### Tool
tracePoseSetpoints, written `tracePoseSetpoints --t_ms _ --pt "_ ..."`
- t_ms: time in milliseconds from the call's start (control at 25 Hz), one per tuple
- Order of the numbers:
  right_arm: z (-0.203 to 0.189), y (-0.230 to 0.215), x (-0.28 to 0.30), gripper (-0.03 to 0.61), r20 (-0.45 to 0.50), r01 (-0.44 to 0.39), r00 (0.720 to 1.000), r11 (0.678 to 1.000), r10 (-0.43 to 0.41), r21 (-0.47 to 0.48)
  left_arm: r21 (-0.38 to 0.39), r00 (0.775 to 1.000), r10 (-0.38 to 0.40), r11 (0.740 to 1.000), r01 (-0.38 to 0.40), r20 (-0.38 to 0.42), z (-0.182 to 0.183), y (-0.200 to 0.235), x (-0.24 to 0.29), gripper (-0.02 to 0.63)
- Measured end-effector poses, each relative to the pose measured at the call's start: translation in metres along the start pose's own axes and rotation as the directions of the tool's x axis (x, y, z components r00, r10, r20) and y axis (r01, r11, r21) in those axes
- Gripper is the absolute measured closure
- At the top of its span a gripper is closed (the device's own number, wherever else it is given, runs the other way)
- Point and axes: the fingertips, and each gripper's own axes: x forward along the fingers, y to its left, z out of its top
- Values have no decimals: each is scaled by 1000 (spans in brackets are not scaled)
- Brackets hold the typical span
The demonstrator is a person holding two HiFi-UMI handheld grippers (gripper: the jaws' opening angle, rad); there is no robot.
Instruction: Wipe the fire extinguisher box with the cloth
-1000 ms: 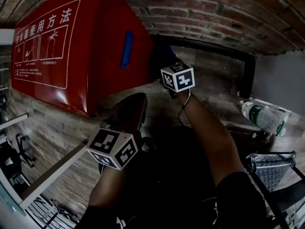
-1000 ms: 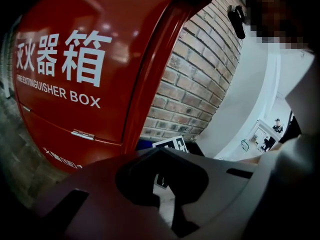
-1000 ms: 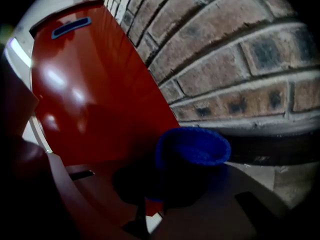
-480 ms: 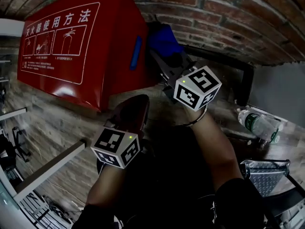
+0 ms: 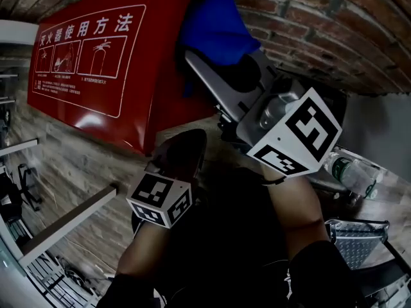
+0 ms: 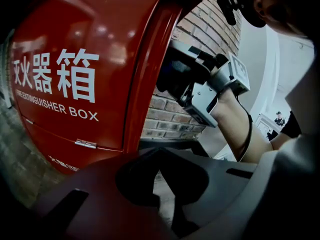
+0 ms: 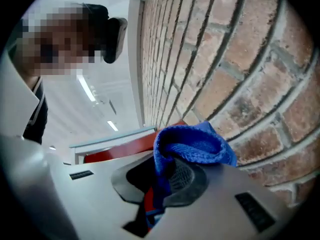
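Head view: right gripper (image 5: 221, 59) clenches a blue cloth (image 5: 212, 27) at the red fire extinguisher box (image 5: 128, 63) edge (brick wall (image 5: 308, 37) behind); left gripper (image 5: 186, 147) hangs below, closed, empty.

I've got the box (image 5: 96, 76) against the brick wall (image 5: 308, 24), on the left. Cloth (image 5: 215, 24) sits in my right gripper (image 7: 161, 181), up at the box's right edge. My left gripper (image 6: 160, 156) is lower, in front of the box. Bottle (image 5: 352, 170) lies far right.

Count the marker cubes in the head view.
2: one marker cube low, left of centre; another at right, below the blue cloth. None seems hidden.
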Motion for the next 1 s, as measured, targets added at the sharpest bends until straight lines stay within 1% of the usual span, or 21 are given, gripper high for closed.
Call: tracePoseSetpoints --t_ms 80,160,280,360,480,640,840,920,1000 --pt "9 13 0 535 15 -32 999 999 32 7 5 1000 3 1000 -3 -8 -2 1 0 620" --pt "10 24 -3 535 17 -67 998 998 66 15 -1 1000 12 1000 -12 -12 -3 5 -1 620" --pt "-5 35 -8 535 -12 -116 993 993 116 2 -4 1000 21 1000 -21 -16 -5 10 0 620" --pt "-21 35 -13 535 -36 -118 992 993 118 17 -7 999 22 1000 -22 -25 -9 11 0 620" --pt "-40 23 -18 535 -48 -85 995 995 88 60 -14 1000 20 1000 -20 -22 -8 13 -2 620" --pt "-56 11 -27 535 -38 -62 997 987 68 146 -23 1000 14 1000 -14 -24 -10 10 -3 620" --pt "-88 -19 -41 535 -65 25 998 973 -10 228 -22 1000 -3 1000 2 -23 -10 6 -4 620" --pt "-103 -32 -45 535 -95 59 995 961 -35 270 -22 1000 -7 1000 7 -22 -11 5 -3 620" --pt "-128 -45 -50 535 -156 108 986 953 -65 284 -31 1000 -10 999 9 -24 -13 4 -2 620"
